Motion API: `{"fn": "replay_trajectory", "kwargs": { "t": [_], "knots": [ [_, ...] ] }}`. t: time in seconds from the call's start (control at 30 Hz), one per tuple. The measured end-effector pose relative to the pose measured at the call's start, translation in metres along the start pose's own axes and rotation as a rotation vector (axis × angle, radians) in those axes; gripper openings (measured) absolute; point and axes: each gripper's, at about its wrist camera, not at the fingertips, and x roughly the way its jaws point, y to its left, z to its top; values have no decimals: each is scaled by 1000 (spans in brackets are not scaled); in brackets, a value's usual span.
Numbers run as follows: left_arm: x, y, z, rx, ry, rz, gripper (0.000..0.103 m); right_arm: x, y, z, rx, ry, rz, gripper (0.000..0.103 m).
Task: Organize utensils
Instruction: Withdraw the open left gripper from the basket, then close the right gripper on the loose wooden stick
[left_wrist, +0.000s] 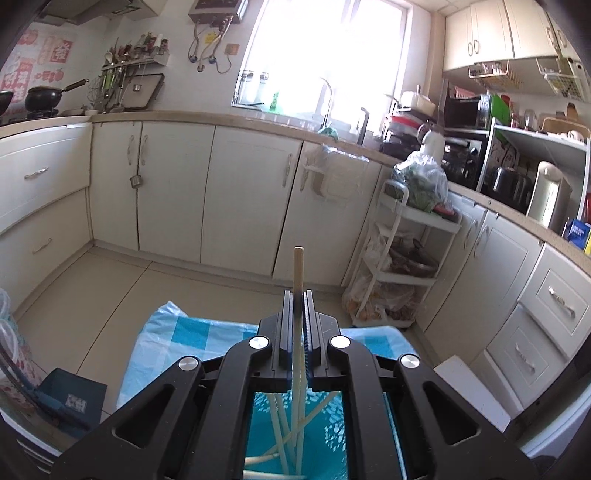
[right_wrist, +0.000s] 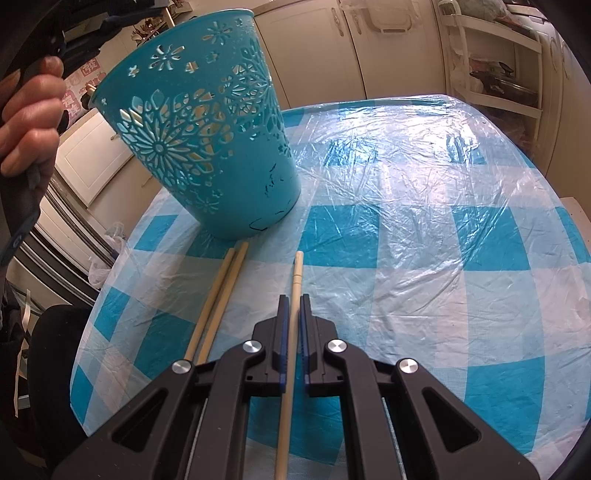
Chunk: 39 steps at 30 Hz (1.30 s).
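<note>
Gripping a pale wooden chopstick (left_wrist: 298, 266) between closed pads, the left tongs (left_wrist: 298, 295) hang over the teal plastic basket with cut-out flower patterns (right_wrist: 207, 140), where several more pale chopsticks (left_wrist: 284, 435) lie crossed inside. The right tongs (right_wrist: 294, 299) clamp a second pale chopstick (right_wrist: 297, 269) low over the blue-and-white checked plastic-covered surface (right_wrist: 406, 221). Two further light wooden chopsticks (right_wrist: 221, 291) lie side by side on that surface, just left of the right tongs, their tips near the basket's base.
</note>
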Motion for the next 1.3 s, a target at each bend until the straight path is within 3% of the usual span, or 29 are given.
{"fn": "replay_trajectory", "kwargs": {
  "t": [0.13, 0.33, 0.57, 0.73, 0.97, 1.3],
  "knots": [
    [-4, 1, -7, 27, 34, 7, 10, 0, 0, 0, 0, 0, 0, 6],
    [-45, 18, -10, 31, -10, 58, 51, 0, 0, 0, 0, 0, -1, 6],
    [-96, 60, -31, 8, -24, 165, 73, 0, 5, -1, -35, 3, -14, 11],
    [-107, 82, -71, 34, 62, 237, 79, -3, 15, -4, -112, 9, -59, 19],
    [-99, 92, -117, 62, 151, 253, 81, -5, 20, -8, -151, 12, -98, 21],
    [-92, 82, -136, 123, 173, 235, 84, -3, 25, -8, -158, 11, -126, 19]
  ]
}}
